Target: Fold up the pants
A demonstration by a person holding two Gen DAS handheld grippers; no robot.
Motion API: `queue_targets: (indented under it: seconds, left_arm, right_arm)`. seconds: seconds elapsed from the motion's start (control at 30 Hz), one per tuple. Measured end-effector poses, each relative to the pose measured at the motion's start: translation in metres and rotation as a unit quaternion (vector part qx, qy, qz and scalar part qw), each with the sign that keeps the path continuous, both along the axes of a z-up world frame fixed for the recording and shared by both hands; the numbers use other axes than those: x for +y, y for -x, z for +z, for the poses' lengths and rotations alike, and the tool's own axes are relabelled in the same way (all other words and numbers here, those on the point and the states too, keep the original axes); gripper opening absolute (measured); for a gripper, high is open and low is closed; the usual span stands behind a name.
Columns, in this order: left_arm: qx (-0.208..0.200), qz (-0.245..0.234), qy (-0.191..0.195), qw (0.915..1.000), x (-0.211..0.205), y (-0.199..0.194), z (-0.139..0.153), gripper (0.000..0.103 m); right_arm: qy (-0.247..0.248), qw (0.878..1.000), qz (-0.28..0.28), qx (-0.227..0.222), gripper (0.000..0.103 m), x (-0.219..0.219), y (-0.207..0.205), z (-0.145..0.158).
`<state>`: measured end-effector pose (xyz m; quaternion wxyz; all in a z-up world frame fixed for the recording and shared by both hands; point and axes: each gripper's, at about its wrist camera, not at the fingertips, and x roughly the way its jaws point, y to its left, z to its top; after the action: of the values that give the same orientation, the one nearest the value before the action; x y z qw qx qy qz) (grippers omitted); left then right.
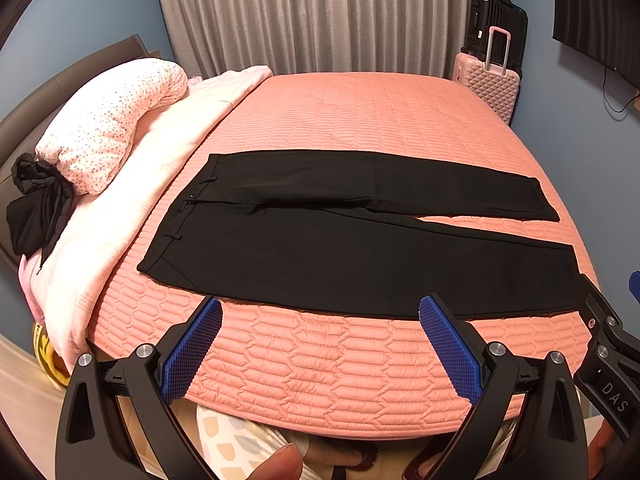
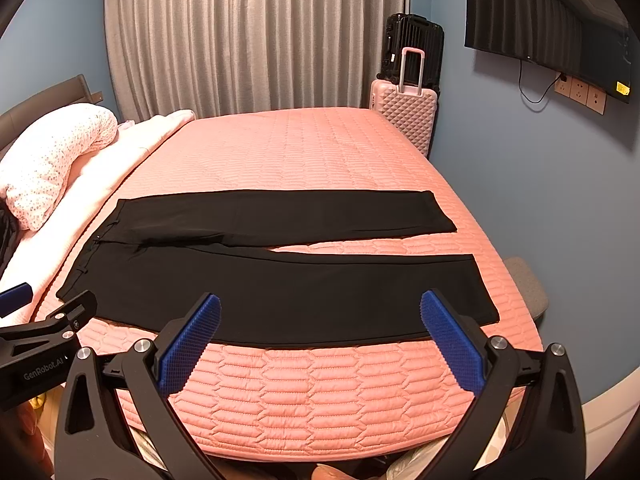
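Note:
Black pants (image 1: 320, 248) lie flat across the pink quilted bed (image 1: 340, 360), waistband to the left, both legs stretched to the right with a thin gap between them. The same pants (image 2: 280, 288) fill the middle of the right wrist view. My left gripper (image 1: 320, 308) hovers open just short of the near leg's lower edge, blue pads (image 1: 192, 352) wide apart and holding nothing. My right gripper (image 2: 320, 304) is likewise open over the near leg's hem half, empty. Each gripper shows at the edge of the other's view.
A rolled dotted duvet (image 1: 112, 120) and pale pink blanket (image 1: 132, 184) lie at the bed's left, with a black garment (image 1: 36, 204) by the headboard. A pink suitcase (image 2: 404, 116) and a black suitcase (image 2: 416, 44) stand beyond the far corner. A TV (image 2: 548, 32) hangs on the right wall.

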<state>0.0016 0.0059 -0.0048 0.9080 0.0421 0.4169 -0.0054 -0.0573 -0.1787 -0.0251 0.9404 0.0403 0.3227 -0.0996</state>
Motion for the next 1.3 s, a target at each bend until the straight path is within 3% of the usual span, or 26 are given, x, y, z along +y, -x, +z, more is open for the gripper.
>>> queue_targets:
  seconds: [0.8,1.1,1.3]
  left_arm:
    - [0.002,0.001,0.0,1.0,0.002,0.0,-0.003,0.098]
    - [0.016,0.001,-0.002,0.9999,0.002,-0.01,-0.018,0.098]
    - [0.036,0.006,-0.004,0.9993,0.011,-0.036,-0.038,0.098]
  right_arm:
    - [-0.001,1.0,0.004,0.003,0.098,0.002,-0.002,-0.002]
    - [-0.02,0.999,0.022,0.017,0.098,-0.001,-0.012,-0.015]
    - [-0.05,0.997,0.035,0.038,0.098,-0.028,-0.046,-0.037]
